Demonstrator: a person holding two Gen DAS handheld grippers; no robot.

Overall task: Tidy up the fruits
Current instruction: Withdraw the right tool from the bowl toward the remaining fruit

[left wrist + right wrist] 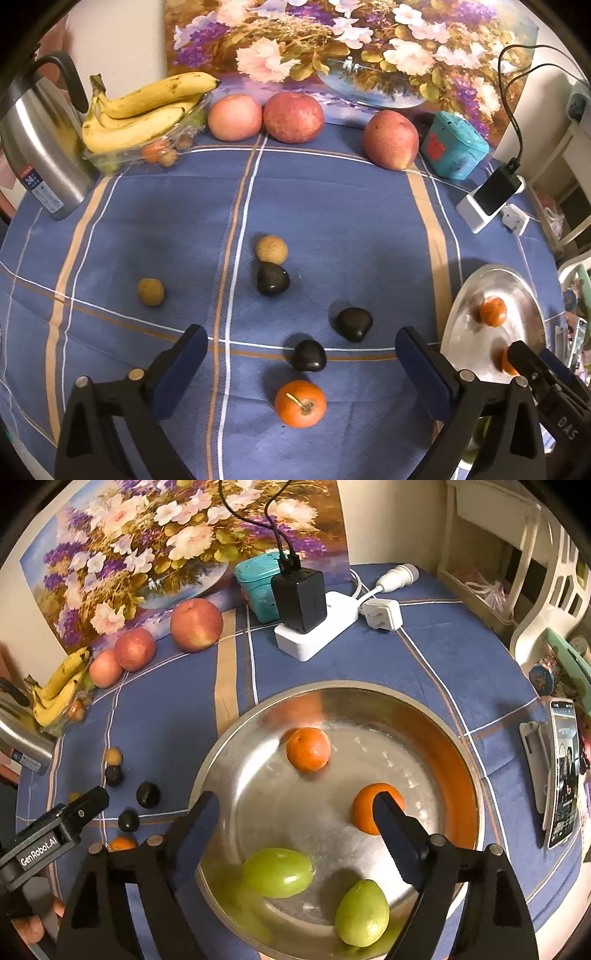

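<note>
My left gripper [300, 334] hangs open over the blue checked cloth, nothing between its fingers. Just beneath it lie a small orange fruit [300, 403] and a dark fruit [309, 355]. Two more dark fruits [354, 324] [272, 278] and two tan ones [272, 249] [150, 291] are scattered farther out. My right gripper [295, 797] stands open and empty above a steel bowl [461, 760]. The bowl holds two orange fruits [307, 748] [364, 808] and two green fruits [277, 872] [362, 912].
Three apples [293, 117] and a tray with bananas [147, 107] line the back by a flower painting. A steel kettle [40, 155] stands back left. A teal box [452, 146], a power strip with charger [306, 605] and a phone on a stand [563, 771] sit right.
</note>
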